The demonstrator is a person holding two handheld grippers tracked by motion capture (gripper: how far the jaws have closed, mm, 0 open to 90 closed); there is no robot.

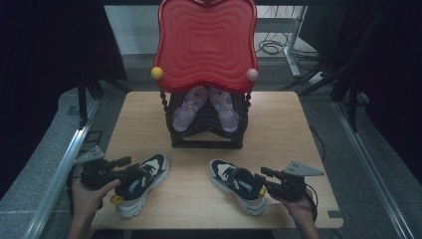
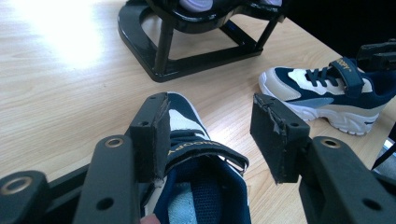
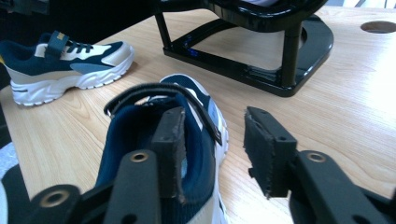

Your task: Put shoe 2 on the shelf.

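A: Looking at the high view, two navy-and-white kids' sneakers sit on the light wooden table (image 1: 278, 124), toes toward the black curved shoe rack (image 1: 206, 132). Left sneaker (image 1: 142, 183) is w/ the left gripper (image 1: 130, 168), right sneaker (image 1: 238, 185) w/ the right gripper (image 1: 263, 180).

B: Grip status?

A: Left gripper view: jaws stand wide apart, one pad inside the collar by the strap, the other out over bare table, not pinching the shoe. Right gripper view: jaws apart too, one pad inside the heel opening against the collar, the other clear of the shoe; no squeeze.

B: Rack contents?

A: Pair of lilac sandals (image 1: 206, 107) on it, under a red wavy plastic tray (image 1: 206, 42) stood upright at the back.
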